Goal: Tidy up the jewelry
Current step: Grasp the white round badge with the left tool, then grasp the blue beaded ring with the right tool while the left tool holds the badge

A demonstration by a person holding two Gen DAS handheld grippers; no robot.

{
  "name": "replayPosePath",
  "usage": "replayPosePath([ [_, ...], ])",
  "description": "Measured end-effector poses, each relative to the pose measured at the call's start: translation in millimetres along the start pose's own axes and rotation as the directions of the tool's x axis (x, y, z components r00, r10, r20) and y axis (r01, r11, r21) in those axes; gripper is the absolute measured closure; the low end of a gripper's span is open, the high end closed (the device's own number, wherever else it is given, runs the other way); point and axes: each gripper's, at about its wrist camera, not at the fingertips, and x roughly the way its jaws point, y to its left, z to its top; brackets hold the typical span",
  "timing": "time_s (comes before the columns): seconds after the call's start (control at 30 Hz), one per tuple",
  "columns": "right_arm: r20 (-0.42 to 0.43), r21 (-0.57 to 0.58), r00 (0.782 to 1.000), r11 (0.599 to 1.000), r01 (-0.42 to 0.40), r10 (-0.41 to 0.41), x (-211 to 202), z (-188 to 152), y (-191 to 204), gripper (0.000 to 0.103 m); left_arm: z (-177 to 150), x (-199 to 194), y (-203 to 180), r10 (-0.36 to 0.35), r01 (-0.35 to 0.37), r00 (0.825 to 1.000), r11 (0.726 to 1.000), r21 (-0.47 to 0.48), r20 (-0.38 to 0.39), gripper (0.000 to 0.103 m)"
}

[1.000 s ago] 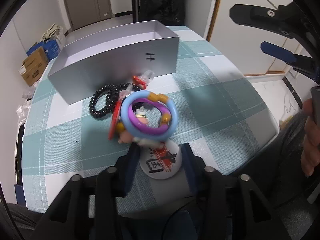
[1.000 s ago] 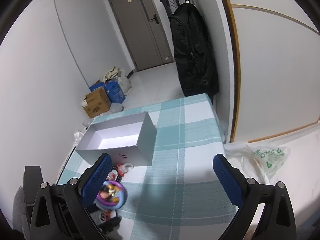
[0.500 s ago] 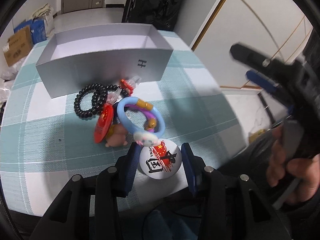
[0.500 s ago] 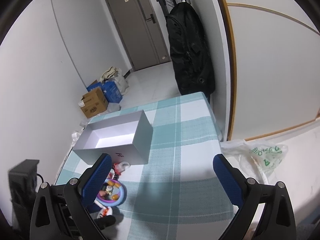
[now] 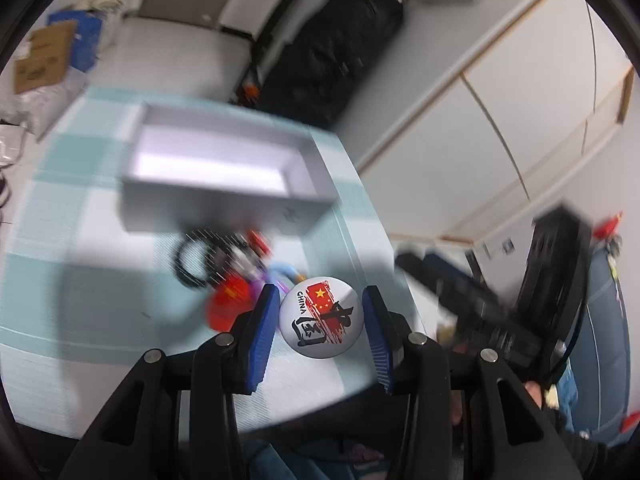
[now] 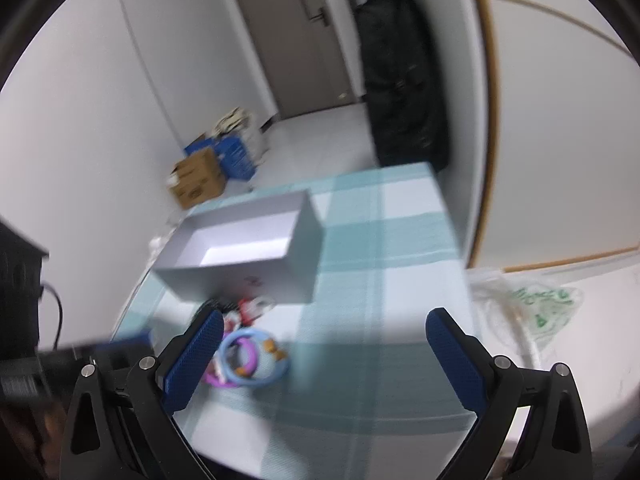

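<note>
1. Where it lay on the table (image 5: 80, 320) before, the round badge (image 5: 321, 317) now hangs lifted, clamped in your left tongs (image 5: 320, 320).
2. The bracelets (image 6: 250, 356) stay heaped before the grey box (image 6: 256, 256).
3. Your right tongs (image 6: 324, 356) remain spread apart, holding nothing.

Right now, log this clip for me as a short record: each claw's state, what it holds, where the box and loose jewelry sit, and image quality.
left claw: shut on the round China badge, lifted above the table
right claw: open, holding nothing
grey box: open top, on the checked tablecloth, interior looks bare
loose jewelry: blue bangle with purple ring inside it, black bead bracelet, red pieces, all in front of the box
image quality: left view motion-blurred, small items indistinct
</note>
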Motion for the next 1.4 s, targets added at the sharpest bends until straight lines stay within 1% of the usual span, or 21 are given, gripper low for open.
replayPosePath([
  [0.07,-0.05,-0.016,0.997,0.998,-0.053,0.052,8,-4,8,0.001,6,-13,6,0.033,-0.032,0.998,0.999,-0.006,0.051,0.066],
  [0.13,-0.093,-0.033,0.992,0.996,-0.088,0.085,17,-9,15,0.002,11,-23,11,0.073,-0.073,0.993,0.997,-0.004,0.093,0.066],
  [0.2,-0.126,-0.059,0.988,0.994,-0.097,0.089,25,-13,23,0.002,15,-31,17,0.091,-0.09,0.988,0.996,-0.014,0.127,0.066],
  [0.3,-0.191,-0.058,0.973,0.989,-0.139,0.126,39,-18,29,0.002,18,-32,28,0.089,-0.083,0.986,0.996,-0.044,0.141,0.066],
  [0.37,-0.23,-0.052,0.963,0.986,-0.159,0.143,48,-21,31,0.004,19,-32,36,0.081,-0.072,0.987,0.995,-0.067,0.14,0.066],
  [0.47,-0.262,-0.052,0.954,0.985,-0.163,0.144,59,-25,35,0.01,22,-35,44,0.073,-0.062,0.988,0.995,-0.082,0.136,0.066],
  [0.53,-0.28,-0.041,0.949,0.985,-0.166,0.149,65,-26,35,0.017,23,-41,45,0.067,-0.056,0.989,0.995,-0.085,0.135,0.066],
  [0.57,-0.291,-0.036,0.945,0.985,-0.169,0.151,68,-27,36,0.018,23,-42,45,0.063,-0.052,0.989,0.995,-0.085,0.133,0.066],
  [0.63,-0.29,-0.052,0.946,0.985,-0.166,0.144,69,-26,37,0.022,24,-41,45,0.06,-0.049,0.99,0.995,-0.084,0.128,0.066],
  [0.7,-0.29,-0.067,0.947,0.984,-0.164,0.139,70,-25,38,0.023,25,-41,46,0.057,-0.046,0.991,0.995,-0.084,0.124,0.066],
  [0.77,-0.292,-0.068,0.944,0.981,-0.179,0.152,71,-25,38,0.027,24,-39,46,0.056,-0.047,0.991,0.995,-0.084,0.119,0.066],
  [0.8,-0.289,-0.073,0.945,0.981,-0.183,0.154,70,-23,39,0.032,24,-38,45,0.057,-0.048,0.991,0.996,-0.081,0.117,0.066],
  [0.83,-0.28,-0.087,0.949,0.981,-0.174,0.144,68,-23,40,0.043,24,-38,45,0.058,-0.05,0.992,0.996,-0.078,0.116,0.066],
  [0.9,-0.285,-0.101,0.95,0.981,-0.164,0.13,72,-22,41,0.044,24,-36,43,0.062,-0.055,0.992,0.996,-0.068,0.114,0.066],
  [1.1,-0.286,-0.083,0.947,0.981,-0.175,0.145,67,-21,38,0.044,22,-32,41,0.07,-0.063,0.993,0.996,-0.065,0.1,0.066],
  [1.17,-0.284,-0.075,0.947,0.981,-0.181,0.153,64,-21,37,0.046,22,-31,40,0.074,-0.068,0.992,0.996,-0.061,0.098,0.066],
  [1.2,-0.275,-0.072,0.948,0.979,-0.189,0.163,62,-20,36,0.06,22,-31,40,0.077,-0.071,0.992,0.996,-0.057,0.098,0.066],
  [1.23,-0.27,-0.064,0.946,0.977,-0.203,0.179,60,-19,37,0.078,22,-31,38,0.08,-0.075,0.992,0.996,-0.053,0.099,0.066],
  [1.27,-0.271,-0.06,0.947,0.979,-0.196,0.173,59,-18,36,0.081,21,-31,37,0.082,-0.078,0.992,0.996,-0.048,0.099,0.066],
  [1.3,-0.269,-0.056,0.949,0.981,-0.185,0.164,59,-18,34,0.077,21,-30,36,0.083,-0.079,0.992,0.996,-0.045,0.098,0.066],
  [1.4,-0.299,-0.022,0.941,0.984,-0.175,0.161,64,-21,27,0.077,21,-27,36,0.089,-0.085,0.992,0.995,-0.045,0.092,0.066],
])
